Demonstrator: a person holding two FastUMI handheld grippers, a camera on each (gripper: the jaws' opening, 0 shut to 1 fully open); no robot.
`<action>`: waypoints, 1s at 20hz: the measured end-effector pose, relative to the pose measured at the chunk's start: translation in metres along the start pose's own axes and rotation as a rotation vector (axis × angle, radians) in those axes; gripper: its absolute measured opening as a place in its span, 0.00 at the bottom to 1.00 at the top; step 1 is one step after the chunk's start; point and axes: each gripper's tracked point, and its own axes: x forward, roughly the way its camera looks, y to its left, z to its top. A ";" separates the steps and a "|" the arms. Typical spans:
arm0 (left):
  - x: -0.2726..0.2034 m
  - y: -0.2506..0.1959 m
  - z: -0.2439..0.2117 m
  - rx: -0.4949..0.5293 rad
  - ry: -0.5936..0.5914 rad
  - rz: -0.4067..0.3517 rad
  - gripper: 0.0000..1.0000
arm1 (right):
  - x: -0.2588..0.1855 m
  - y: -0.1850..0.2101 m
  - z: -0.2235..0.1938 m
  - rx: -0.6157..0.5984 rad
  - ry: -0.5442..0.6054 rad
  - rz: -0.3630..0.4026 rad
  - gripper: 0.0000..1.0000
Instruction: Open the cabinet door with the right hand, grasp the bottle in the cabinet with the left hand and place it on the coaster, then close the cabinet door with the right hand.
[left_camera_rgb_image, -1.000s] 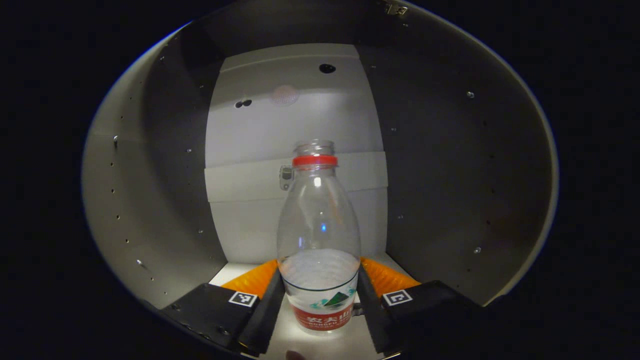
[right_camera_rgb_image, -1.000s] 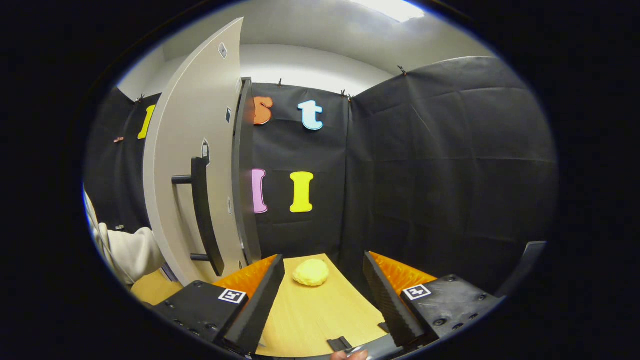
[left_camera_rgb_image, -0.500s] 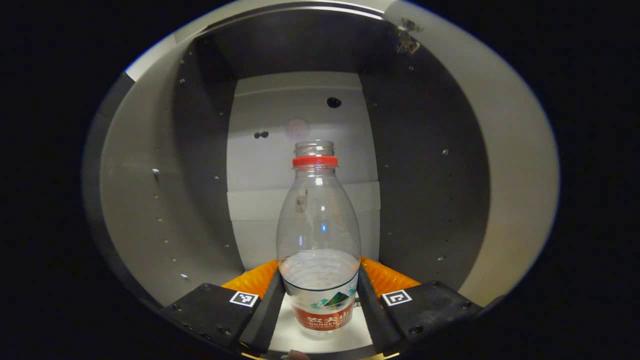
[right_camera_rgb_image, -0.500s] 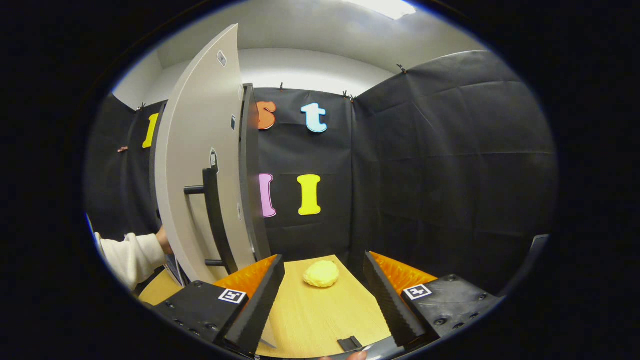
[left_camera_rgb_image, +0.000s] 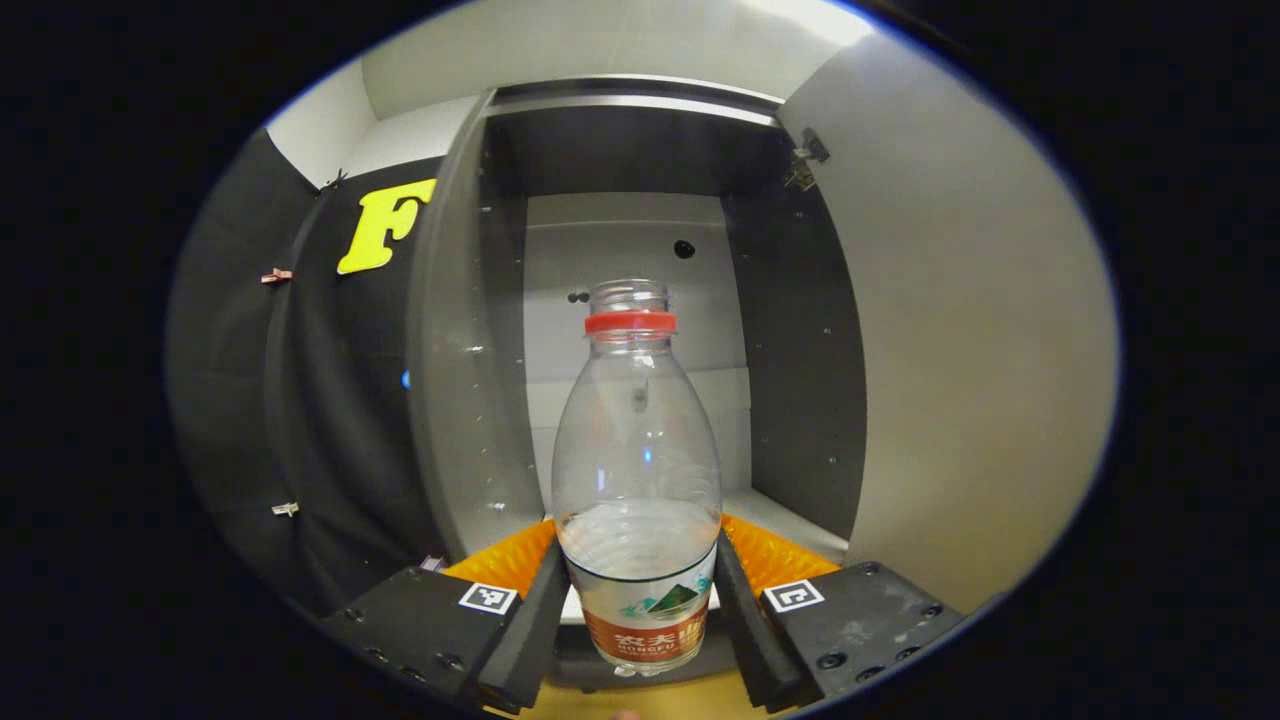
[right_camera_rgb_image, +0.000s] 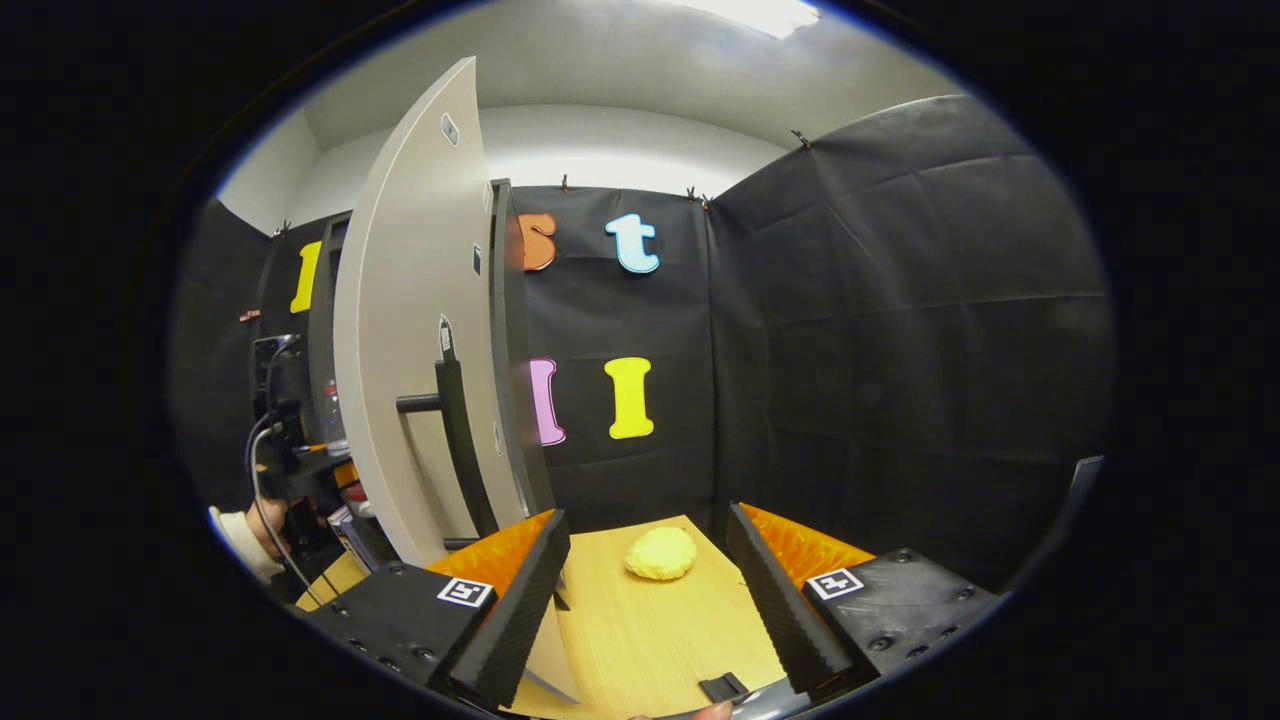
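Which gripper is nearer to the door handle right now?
Right. The right gripper sits open beside the open cabinet door, its handle just up and left of it. The left gripper is in front of the cabinet opening, clamped on the bottle.

The counter (right_camera_rgb_image: 640, 640) is pale yellow wood, and it runs back to the black cloth wall (right_camera_rgb_image: 900, 330) of the booth. Small metal clips (right_camera_rgb_image: 798, 137) pin the cloth along its top edge, and two more clips (left_camera_rgb_image: 272, 275) sit on the cloth in the left gripper view. Above the cloth there is a plain white wall (right_camera_rgb_image: 620, 140), and a bright ceiling light (right_camera_rgb_image: 765, 12) glares at the very top.
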 end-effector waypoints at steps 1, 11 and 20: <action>-0.014 0.007 -0.009 0.009 -0.005 0.001 0.75 | 0.000 0.001 0.001 -0.008 -0.007 -0.004 0.98; -0.114 0.059 -0.151 -0.063 0.030 0.019 0.75 | -0.005 -0.008 0.021 -0.020 -0.067 -0.079 0.98; -0.154 0.044 -0.262 -0.041 0.038 -0.097 0.76 | 0.003 -0.032 0.035 0.070 -0.104 -0.150 0.98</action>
